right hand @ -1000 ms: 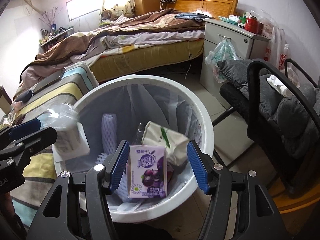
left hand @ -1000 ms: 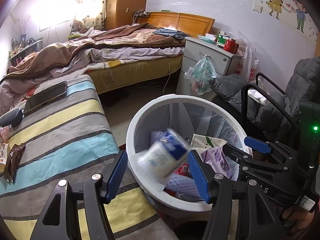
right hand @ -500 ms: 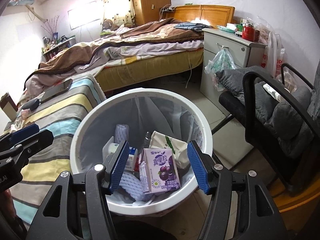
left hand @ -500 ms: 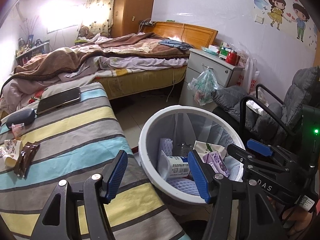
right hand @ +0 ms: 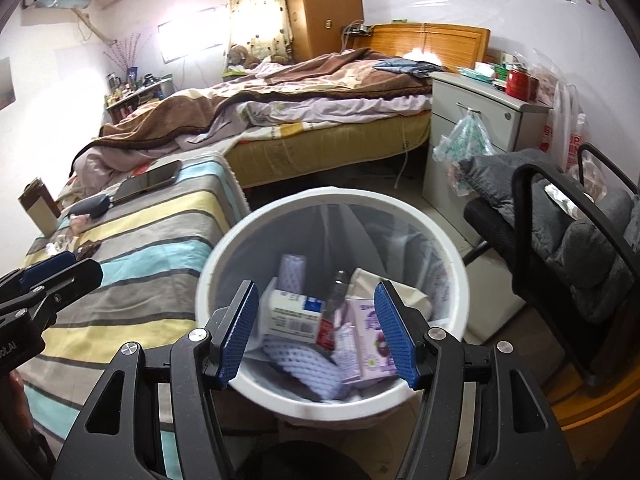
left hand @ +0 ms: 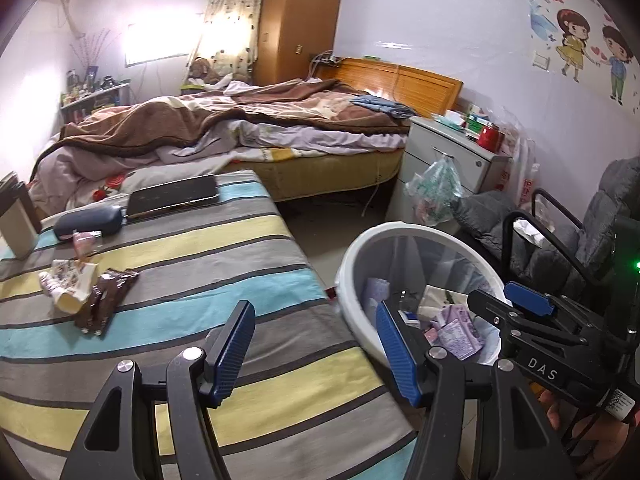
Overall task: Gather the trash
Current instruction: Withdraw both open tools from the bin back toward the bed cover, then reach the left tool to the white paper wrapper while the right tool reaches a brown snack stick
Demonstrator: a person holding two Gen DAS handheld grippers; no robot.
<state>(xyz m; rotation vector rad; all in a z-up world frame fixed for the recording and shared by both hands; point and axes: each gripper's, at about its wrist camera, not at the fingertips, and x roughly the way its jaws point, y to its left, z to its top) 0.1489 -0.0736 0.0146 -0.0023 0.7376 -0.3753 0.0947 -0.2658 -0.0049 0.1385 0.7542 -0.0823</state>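
Left wrist view, left gripper (left hand: 314, 346): jaws wide apart with nothing between them, hanging over the near edge of the striped bedspread (left hand: 192, 264).
Left wrist view, bin (left hand: 352, 256): a white lined waste bin on the floor just beside the striped surface, with cartons and wrappers already lying in it (its bottom is partly hidden behind the blue pad).
Left wrist view, trash left: a brown wrapper (left hand: 105, 296) and a crumpled printed wrapper (left hand: 68, 282) lie touching each other on the stripes, well apart from the bin; a small pink packet (left hand: 85, 240) sits near the dark case (left hand: 90, 222).
Left wrist view, not trash by my judgement: the tablet (left hand: 174, 198) and the case look like belongings to leave alone.
Right wrist view, right gripper (right hand: 316, 334): jaws apart and empty, poised over the bin's opening.
Right wrist view, bin contents: a white and blue box (right hand: 290, 314), a purple drink carton (right hand: 370, 334), white foam netting (right hand: 304, 368) and a clear bottle (right hand: 338, 292) rest inside (so a fair share is collected).
Progress, as a judgement: partway through; several items binned, at least the two or three wrappers on the stripes not yet picked up.
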